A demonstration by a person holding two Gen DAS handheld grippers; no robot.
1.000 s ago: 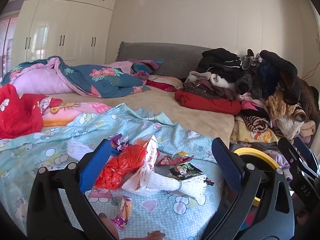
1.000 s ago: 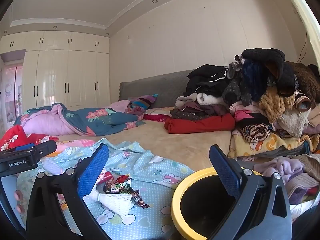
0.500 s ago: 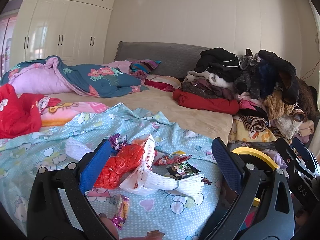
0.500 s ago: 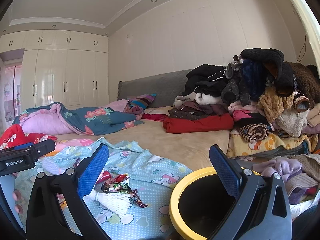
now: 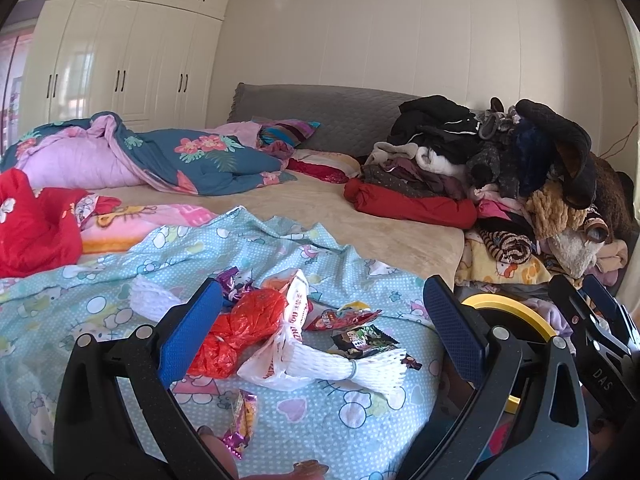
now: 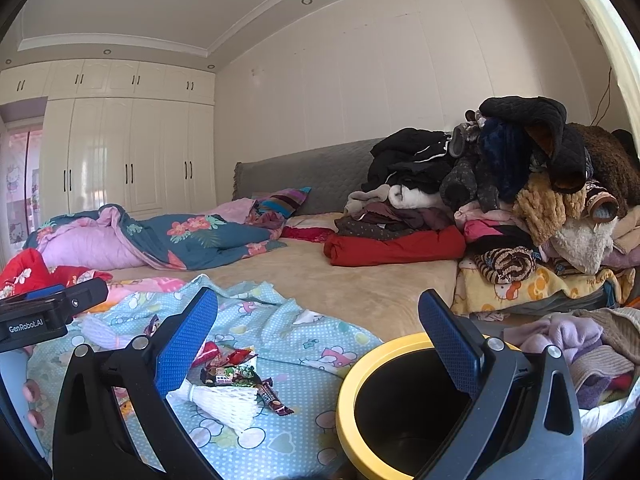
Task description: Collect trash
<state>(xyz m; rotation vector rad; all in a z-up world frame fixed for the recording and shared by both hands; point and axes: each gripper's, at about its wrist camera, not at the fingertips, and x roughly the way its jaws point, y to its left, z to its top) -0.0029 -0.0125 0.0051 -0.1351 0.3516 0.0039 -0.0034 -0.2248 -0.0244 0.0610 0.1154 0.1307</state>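
While both tools hover over the near edge of the bed (image 5: 360,216), I see the left gripper (image 5: 320,320) with its blue pads spread wide and nothing between them. Framed in that gap lies the trash, heaped on the light blue cartoon sheet (image 5: 120,272) near the bed's near right corner: a red plastic bag (image 5: 240,328) crumpled against a white printed bag (image 5: 288,344), with a white foam net sleeve (image 5: 352,368) lying across the front of them. Two snack wrappers (image 5: 360,340) sit just behind the sleeve, a purple wrapper (image 5: 232,280) pokes out beyond the red bag, and one more foil wrapper (image 5: 244,420) lies alone nearer my camera. A second foam net (image 5: 156,300) rests to the left of the heap.

My right gripper (image 6: 320,340) is likewise spread, holding nothing. Its right finger stands over the mouth of the yellow-rimmed bin (image 6: 352,380), which sits just off the bed's near right corner; what I can see of its dark interior looks bare. From this side the foam sleeve (image 6: 224,400) and the wrappers (image 6: 228,372) lie just beside the left finger, apart from the bin.

A pile of clothes (image 6: 500,208) fills the far right side of the bed, a floral quilt (image 5: 192,160) the far left.
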